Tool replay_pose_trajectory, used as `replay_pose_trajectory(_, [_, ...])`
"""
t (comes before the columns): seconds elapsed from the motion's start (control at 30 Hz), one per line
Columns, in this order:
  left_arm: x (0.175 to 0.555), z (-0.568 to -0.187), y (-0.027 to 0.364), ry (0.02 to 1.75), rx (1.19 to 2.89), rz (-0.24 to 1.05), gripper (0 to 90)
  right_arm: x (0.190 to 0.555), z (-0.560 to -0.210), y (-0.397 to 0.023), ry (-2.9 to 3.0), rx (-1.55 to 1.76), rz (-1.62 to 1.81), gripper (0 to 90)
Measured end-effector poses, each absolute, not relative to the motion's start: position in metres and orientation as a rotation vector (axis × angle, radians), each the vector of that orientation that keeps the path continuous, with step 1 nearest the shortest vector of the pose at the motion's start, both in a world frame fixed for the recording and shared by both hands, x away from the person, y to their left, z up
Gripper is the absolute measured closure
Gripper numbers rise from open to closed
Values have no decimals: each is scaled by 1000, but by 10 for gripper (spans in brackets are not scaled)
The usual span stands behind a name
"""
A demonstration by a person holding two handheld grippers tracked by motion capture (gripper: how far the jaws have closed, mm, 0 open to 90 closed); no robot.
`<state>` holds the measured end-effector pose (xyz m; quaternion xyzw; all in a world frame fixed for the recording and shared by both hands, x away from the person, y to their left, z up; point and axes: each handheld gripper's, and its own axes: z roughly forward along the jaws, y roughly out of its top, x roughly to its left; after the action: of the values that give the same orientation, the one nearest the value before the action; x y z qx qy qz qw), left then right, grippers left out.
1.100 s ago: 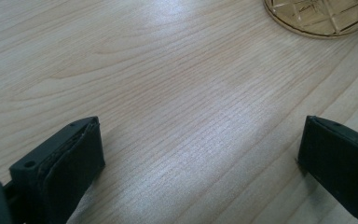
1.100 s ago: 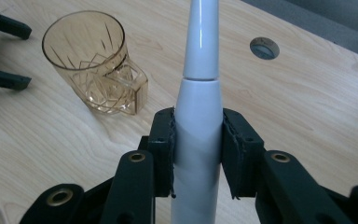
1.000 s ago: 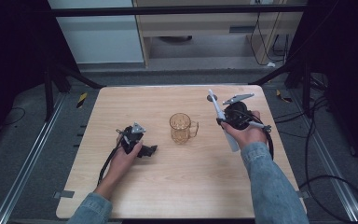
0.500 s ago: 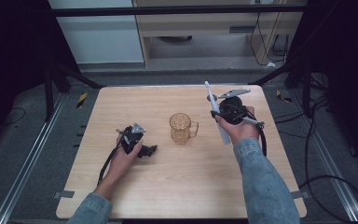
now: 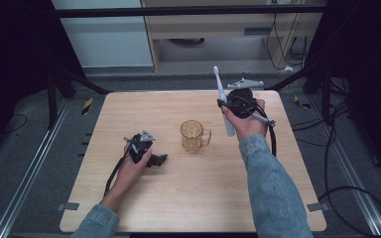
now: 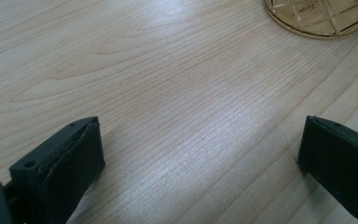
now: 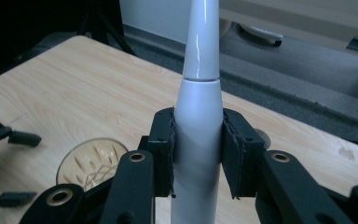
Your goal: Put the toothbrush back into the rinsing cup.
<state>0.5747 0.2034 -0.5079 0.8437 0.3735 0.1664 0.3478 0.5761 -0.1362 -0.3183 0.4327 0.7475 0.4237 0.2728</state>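
A white electric toothbrush [image 5: 223, 101] stands nearly upright above the table, brush head up, with my right gripper [image 5: 229, 105] shut on its thick handle. In the right gripper view both pads [image 7: 165, 151] press the toothbrush [image 7: 199, 121] from either side. An amber glass mug [image 5: 193, 136] with a handle stands at the table's middle, left of and below the toothbrush; its rim [image 7: 91, 161] lies under the right gripper. My left gripper [image 5: 154, 159] rests on the table left of the mug, its jaws wide apart over bare wood, the mug's base [image 6: 324, 18] just beyond them.
The light wooden table [image 5: 129, 109] has dark floor and metal rails around it. Black stand legs [image 5: 62, 79] rise at the back left and back right. A cabinet [image 5: 198, 29] stands behind the table. Cables [image 5: 347, 193] trail on the floor at right.
My right gripper has carried the toothbrush up and toward the far side of the table, tilting it more upright. The left gripper and the mug have stayed put.
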Motion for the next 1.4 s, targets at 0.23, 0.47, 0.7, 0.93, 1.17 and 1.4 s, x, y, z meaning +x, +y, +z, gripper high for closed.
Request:
replay_pose_trajectory(0.23, [575,-508,203,968,2188,432,0,586,-318,-124,1969,1161,1205,671])
replay_pose_trajectory(0.47, [575,-508,203,968,2188,432,0,588,-315,-107,1922,1138,1294,671])
replay_pose_trajectory(0.7, [575,-508,203,967,2189,431,0,594,-319,-87,1879,1134,1403,671])
replay_pose_trajectory(0.93, [575,-508,203,967,2189,432,0,599,-330,-69,1881,1135,1429,671])
replay_pose_trajectory(1.17, [575,-508,203,967,2190,432,0,602,-338,-59,1894,1121,1425,670])
replay_pose_trajectory(1.4, [575,-508,203,967,2190,431,0,603,-346,-54,1901,1126,1442,670])
